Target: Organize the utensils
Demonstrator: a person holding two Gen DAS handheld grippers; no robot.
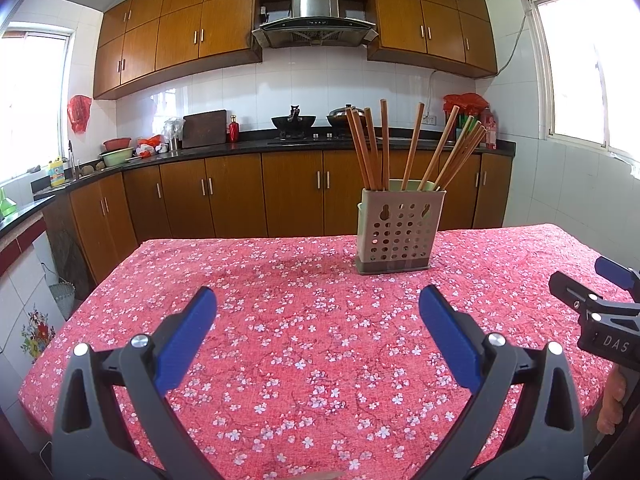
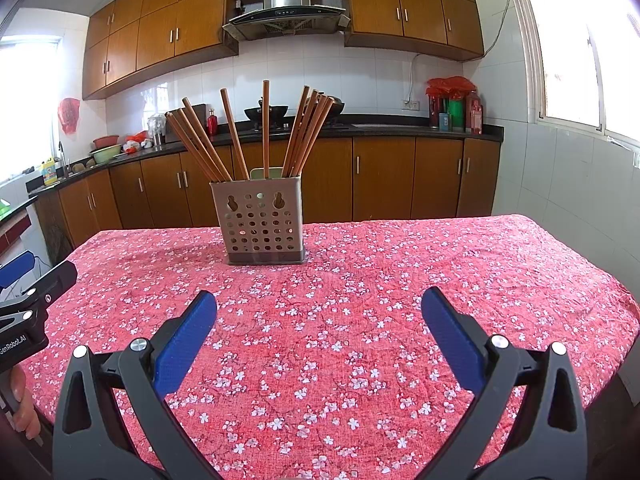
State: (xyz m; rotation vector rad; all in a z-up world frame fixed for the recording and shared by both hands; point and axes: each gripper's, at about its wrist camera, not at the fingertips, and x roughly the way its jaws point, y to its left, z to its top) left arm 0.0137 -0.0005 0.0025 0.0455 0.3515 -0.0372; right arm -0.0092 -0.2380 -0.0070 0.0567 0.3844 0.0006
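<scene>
A beige perforated utensil holder (image 1: 396, 232) (image 2: 262, 224) stands upright on the far half of the table. Several wooden chopsticks (image 1: 380, 148) (image 2: 240, 136) lean fanned out inside it. My left gripper (image 1: 318, 300) hovers open over the cloth, well short of the holder and a little left of it, with nothing between its blue pads. My right gripper (image 2: 320, 304) is open too, empty, short of the holder and to its right. Each gripper shows at the edge of the other's view, held by a hand.
The table wears a red floral cloth (image 1: 280, 320) (image 2: 400, 280). Behind it run wooden cabinets and a black counter (image 1: 280, 144) with woks, bowls, bottles and a cutting board. Windows sit at both sides.
</scene>
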